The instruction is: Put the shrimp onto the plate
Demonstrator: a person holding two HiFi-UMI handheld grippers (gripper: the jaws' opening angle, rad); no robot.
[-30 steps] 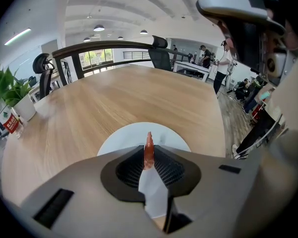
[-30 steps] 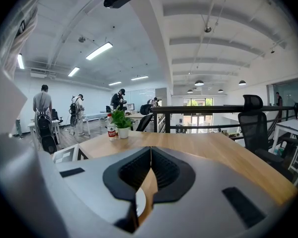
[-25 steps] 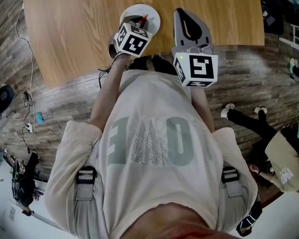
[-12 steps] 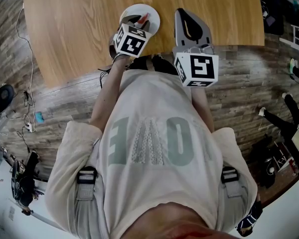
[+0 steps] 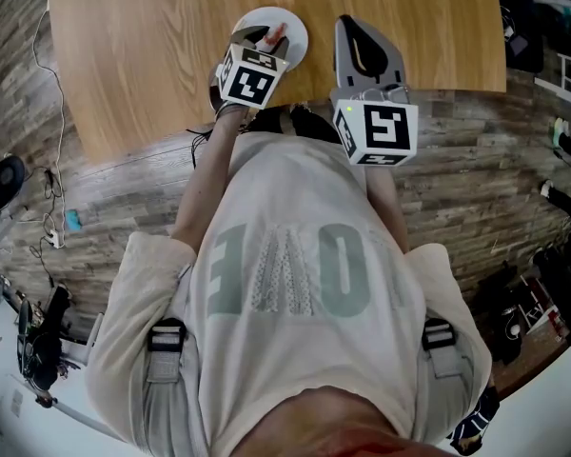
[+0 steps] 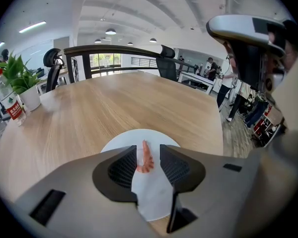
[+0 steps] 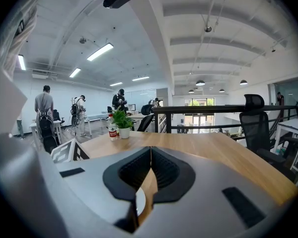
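Lying on the plate [image 6: 124, 139], the shrimp [image 6: 146, 161] sits free between the left tongs [image 6: 148, 151], whose jaws have just been opening wide; the right tongs [image 7: 150, 155] are closed and empty.

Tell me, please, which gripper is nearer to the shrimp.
Left. The left gripper hangs over the plate, its jaws just opened, with the shrimp lying loose between them. The right gripper, jaws together, sits beside the plate, to its right, away from the shrimp.

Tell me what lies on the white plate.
One shrimp lies on the plate, between the left tongs, whose jaws have just been opening and stand apart. The tongs cover the plate's near side.
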